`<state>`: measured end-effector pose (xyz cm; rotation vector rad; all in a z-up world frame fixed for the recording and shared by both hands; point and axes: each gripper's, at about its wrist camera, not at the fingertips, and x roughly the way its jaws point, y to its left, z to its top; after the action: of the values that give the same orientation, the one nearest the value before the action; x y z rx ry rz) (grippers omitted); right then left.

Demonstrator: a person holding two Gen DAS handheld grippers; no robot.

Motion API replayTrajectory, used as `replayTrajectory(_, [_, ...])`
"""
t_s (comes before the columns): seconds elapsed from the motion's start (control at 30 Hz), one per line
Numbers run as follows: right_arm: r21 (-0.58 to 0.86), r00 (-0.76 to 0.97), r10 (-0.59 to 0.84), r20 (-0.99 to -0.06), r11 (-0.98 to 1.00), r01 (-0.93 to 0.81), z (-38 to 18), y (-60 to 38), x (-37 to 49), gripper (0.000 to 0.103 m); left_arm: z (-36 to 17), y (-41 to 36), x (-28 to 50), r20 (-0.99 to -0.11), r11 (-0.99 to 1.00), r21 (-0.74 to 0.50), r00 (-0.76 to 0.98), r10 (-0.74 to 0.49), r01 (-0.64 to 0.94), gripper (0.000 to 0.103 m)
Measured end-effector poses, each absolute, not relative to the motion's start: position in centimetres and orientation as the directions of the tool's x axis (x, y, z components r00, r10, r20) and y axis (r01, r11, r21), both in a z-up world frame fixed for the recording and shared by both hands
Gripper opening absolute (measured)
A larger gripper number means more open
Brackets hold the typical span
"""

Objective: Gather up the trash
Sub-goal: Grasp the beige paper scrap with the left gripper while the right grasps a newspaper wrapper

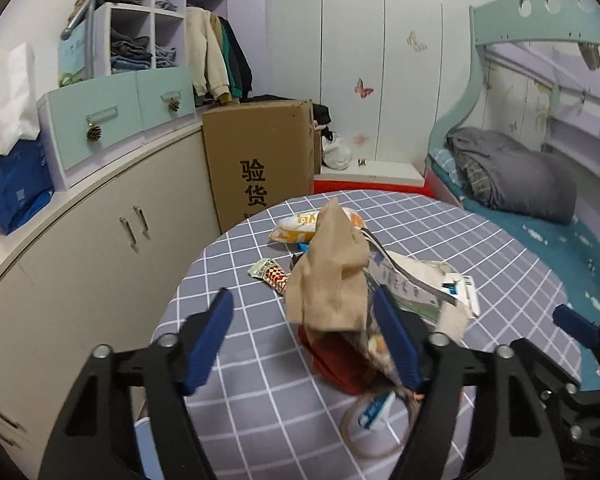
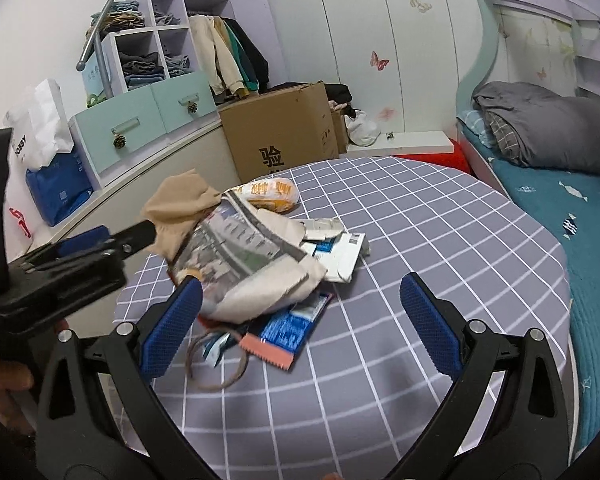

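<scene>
**A:** Which hand had the pile?

**B:** The left gripper (image 1: 304, 344). The trash pile (image 2: 260, 256) sat on the checked table (image 2: 440, 240), and the brown paper (image 1: 330, 276) at its near-left edge stood up between that gripper's blue pads. The right-hand pad lay against the paper and the printed wrapper under it; the left-hand pad stood apart, with bare cloth showing in the gap. So the jaws were spread around the paper, not pinching it (as far as I could judge).

**A:** And the right gripper (image 2: 300, 320)?

**B:** Wide apart, holding nothing. The pile lay ahead of it and off to its left, its left pad just beside the newspaper (image 2: 240, 248); the blue packet (image 2: 288, 324) lay nearest, almost between its fingers.

**A:** How did the heap run?

**B:** Its long axis went from the yellow bag (image 2: 272, 196) at the far end back toward both grippers, so the left was nearer the paper and the right nearer the flat wrappers.
</scene>
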<state>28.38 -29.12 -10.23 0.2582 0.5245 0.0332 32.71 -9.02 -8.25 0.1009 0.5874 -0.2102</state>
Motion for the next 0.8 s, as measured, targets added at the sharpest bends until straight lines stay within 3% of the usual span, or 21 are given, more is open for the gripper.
replayTrajectory(0.03, [0.252, 0.864, 0.1, -0.494, 0.967, 0.032, -10.3, -29.1, 28.8, 0.097, -8.5, -9.3, 33.2, -0.564, 0.973, 0.041, 0.809, -0.165, 0.228, 0.051])
replayTrajectory(0.07, [0.252, 0.862, 0.102, -0.497, 0.967, 0.031, -10.3, -29.0, 29.2, 0.097, -8.6, -9.4, 33.6, -0.57, 0.972, 0.042, 0.804, -0.167, 0.232, 0.031])
replayTrajectory(0.13, [0.248, 0.858, 0.105, -0.503, 0.968, 0.027, -10.5, -28.9, 29.8, 0.097, -8.7, -9.0, 33.9, -0.57, 0.972, 0.026, 0.802, -0.179, 0.235, 0.003])
replayTrajectory(0.33, [0.238, 0.85, 0.137, -0.508, 0.971, -0.014, -10.7, -27.9, 31.1, 0.097, -7.2, -6.3, 32.7, -0.451, 0.985, -0.037, 0.877, -0.167, 0.169, 0.002])
replayTrajectory(0.5, [0.156, 0.845, 0.162, -0.51, 0.983, -0.095, -10.3, -25.6, 31.3, 0.097, -5.2, -3.6, 30.0, -0.352, 0.996, -0.037, 0.932, -0.085, 0.077, 0.002])
replayTrajectory(0.7, [-0.098, 0.826, 0.08, -0.558, 0.982, -0.162, -11.1, -20.0, 32.9, 0.096, -5.4, -1.7, 27.8, -0.356, 0.998, -0.024, 0.932, -0.064, 0.059, 0.002])
replayTrajectory(0.77, [-0.171, 0.823, 0.029, -0.568, 0.973, -0.153, -11.7, -18.7, 33.5, 0.085, -5.9, -1.3, 27.4, -0.375, 0.998, -0.02, 0.925, -0.064, 0.061, 0.002])
replayTrajectory(0.8, [-0.194, 0.82, 0.011, -0.572, 0.97, -0.149, -11.9, -18.2, 33.8, 0.071, -6.0, -1.2, 27.2, -0.378, 0.998, -0.018, 0.924, -0.063, 0.061, 0.002])
